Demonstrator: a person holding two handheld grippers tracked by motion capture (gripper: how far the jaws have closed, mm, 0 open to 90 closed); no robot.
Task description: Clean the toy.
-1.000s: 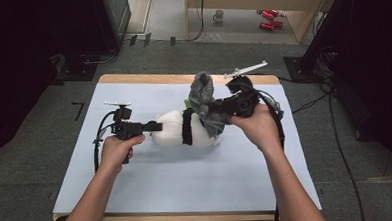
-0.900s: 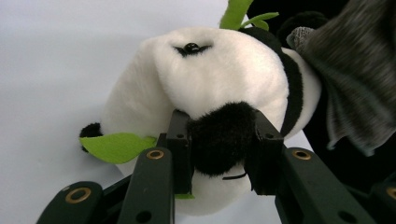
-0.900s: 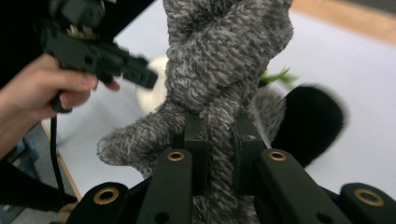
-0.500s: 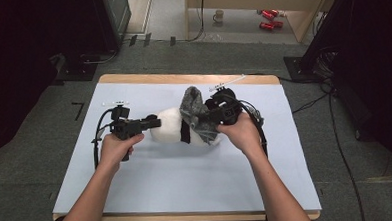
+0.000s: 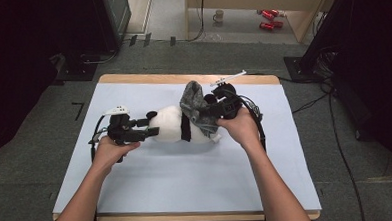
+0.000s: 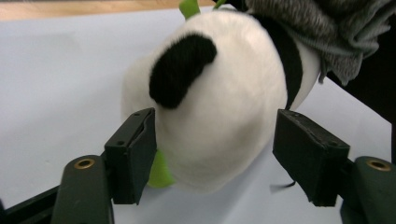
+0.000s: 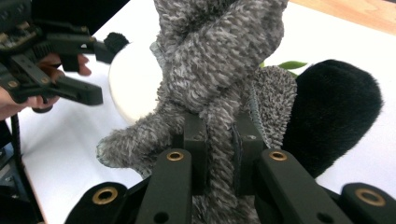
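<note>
1. A wooden table (image 5: pixel 172 78) with a pale blue mat (image 5: pixel 187 181) filled the middle of the high view.
2. A white mug (image 5: pixel 219 15) stood on the floor at top centre.
3. Two red objects (image 5: pixel 270 14) lay just right of it.
4. Black cables (image 5: pixel 335 134) trailed across the grey carpet at right.

Panda toy (image 6: pixel 219 116) face (turned away)

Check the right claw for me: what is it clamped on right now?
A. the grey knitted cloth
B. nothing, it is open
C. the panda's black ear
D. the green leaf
A: in the right gripper view the right claw has its jaws pressed tight on a fold of the grey knitted cloth, beside the plush panda.
</note>
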